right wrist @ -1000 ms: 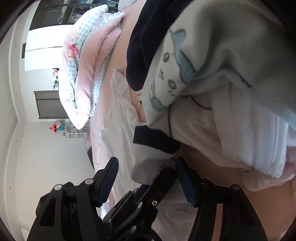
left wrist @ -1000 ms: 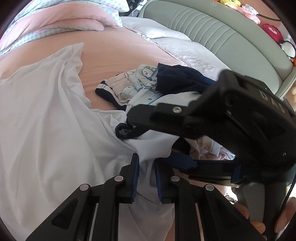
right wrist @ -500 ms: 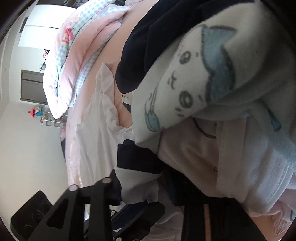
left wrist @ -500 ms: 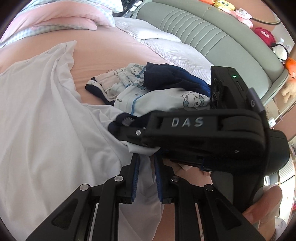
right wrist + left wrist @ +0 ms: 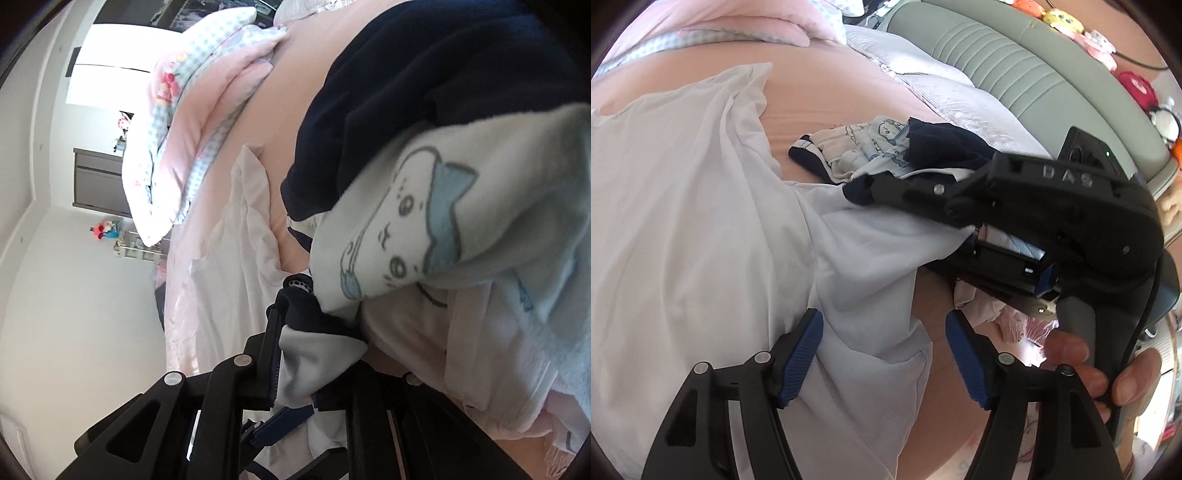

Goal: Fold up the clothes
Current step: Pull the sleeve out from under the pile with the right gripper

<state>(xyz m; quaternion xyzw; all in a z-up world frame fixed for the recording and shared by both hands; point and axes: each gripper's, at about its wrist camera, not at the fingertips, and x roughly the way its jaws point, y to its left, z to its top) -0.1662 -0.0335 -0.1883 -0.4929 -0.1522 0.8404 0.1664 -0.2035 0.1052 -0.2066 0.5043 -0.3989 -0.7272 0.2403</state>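
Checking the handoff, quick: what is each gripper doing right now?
Left gripper: jaws opening, white shirt between them, not pinched.
Right gripper: shut on the shirt's navy-trimmed edge.

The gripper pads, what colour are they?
Blue, ribbed pads on black fingers; clearest in the left wrist view.

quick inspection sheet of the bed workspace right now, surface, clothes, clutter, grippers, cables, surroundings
surface: pink bed sheet, mostly covered by clothes.
job's things: white shirt spread out unfolded, its navy-trimmed sleeve pulled toward the right gripper.
clutter: heap of cartoon-print clothes with a navy garment on top, beside the shirt.
grippers: left gripper jaws opening, shirt fabric between them, pads not pressing; right gripper clamped on the sleeve.
cables: a thin dark cable behind the headboard.
surroundings: green padded headboard, plush toys above it, pink checked duvet, white wall.
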